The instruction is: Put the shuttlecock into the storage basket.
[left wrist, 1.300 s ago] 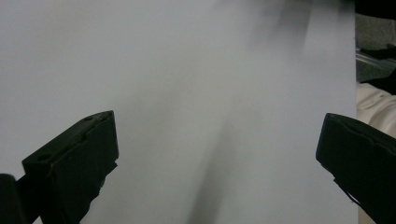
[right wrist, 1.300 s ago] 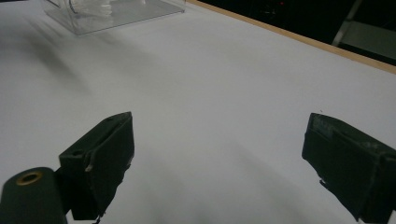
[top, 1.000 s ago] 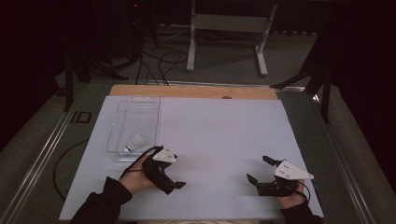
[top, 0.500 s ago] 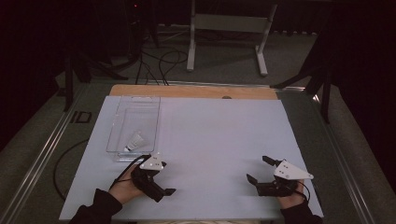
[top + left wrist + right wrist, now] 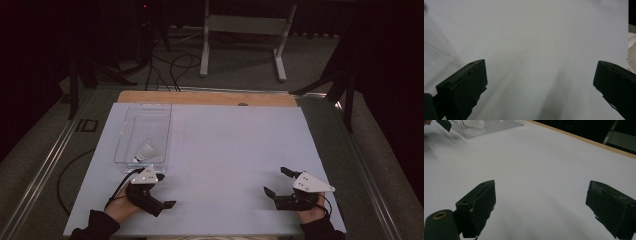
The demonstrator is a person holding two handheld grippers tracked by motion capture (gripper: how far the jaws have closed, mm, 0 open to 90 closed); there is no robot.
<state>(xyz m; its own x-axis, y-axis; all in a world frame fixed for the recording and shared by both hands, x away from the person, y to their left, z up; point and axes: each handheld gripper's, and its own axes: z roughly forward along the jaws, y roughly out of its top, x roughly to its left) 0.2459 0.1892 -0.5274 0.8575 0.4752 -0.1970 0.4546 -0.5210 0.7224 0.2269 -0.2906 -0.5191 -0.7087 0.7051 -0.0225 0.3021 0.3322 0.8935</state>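
The clear plastic tray (image 5: 144,134) sat on the left part of the white table top (image 5: 230,150), its long side running away from the person, and a small white item (image 5: 145,149) lay inside it toward the near end; what that item was could not be made out. In the right gripper view the tray (image 5: 486,126) showed at the top left, standing flat on the white surface. Just in front of the tray's near edge, the left gripper (image 5: 165,190) lay low over the table in the person's left hand (image 5: 120,207), close to the tray but not touching it. Its jaws stood wide apart with nothing between them, as the left gripper view (image 5: 540,85) showed over bare white surface. Well apart, at the near right corner of the table, the right gripper (image 5: 275,182) was held in the right hand (image 5: 311,214), its jaws likewise spread and empty (image 5: 540,205).
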